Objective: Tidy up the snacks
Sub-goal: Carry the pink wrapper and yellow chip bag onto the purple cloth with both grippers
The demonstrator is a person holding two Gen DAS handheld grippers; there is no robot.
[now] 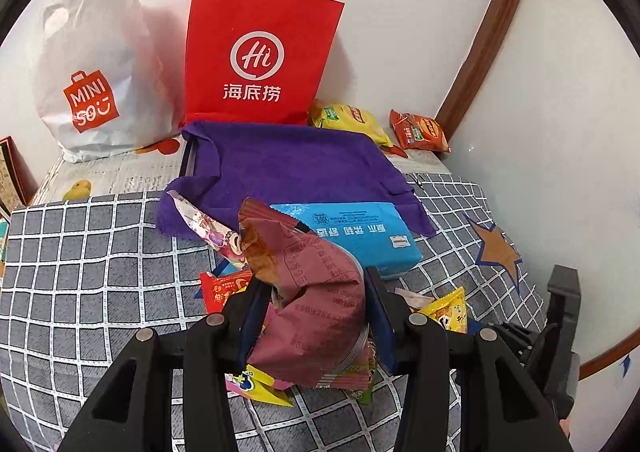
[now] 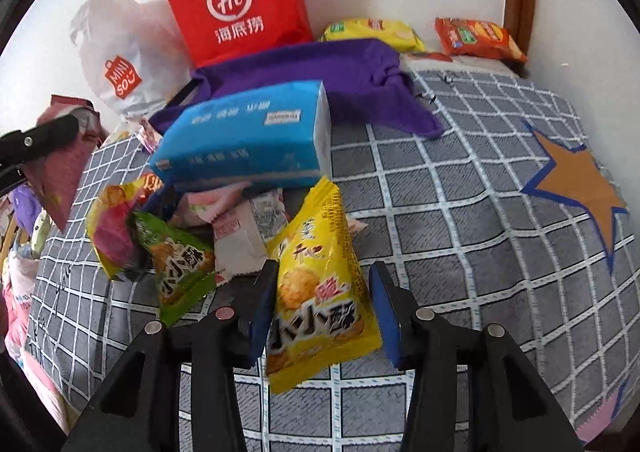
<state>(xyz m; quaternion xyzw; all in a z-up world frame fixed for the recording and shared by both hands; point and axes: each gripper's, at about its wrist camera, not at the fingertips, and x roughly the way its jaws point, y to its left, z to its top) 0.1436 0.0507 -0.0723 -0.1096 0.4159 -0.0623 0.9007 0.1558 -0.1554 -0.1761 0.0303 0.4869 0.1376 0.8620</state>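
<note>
Left claw [image 1: 316, 308]: clamped on the maroon snack bag [image 1: 316, 292], lifted over the bed [image 1: 80, 272].
Right claw [image 2: 324, 312]: parted, astride the yellow packet [image 2: 320, 304]; pads seemingly not touching.
Packet axis: lengthwise between the jaws.

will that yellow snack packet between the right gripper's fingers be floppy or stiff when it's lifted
The yellow snack packet looks like thin, puffy foil, so probably light and likely to crumple. Its glossy film may slip. The right gripper stands open around it.

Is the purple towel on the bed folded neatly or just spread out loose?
Spread loose: the purple towel drapes rumpled over something flat, with corners trailing onto the checked bedcover.
</note>
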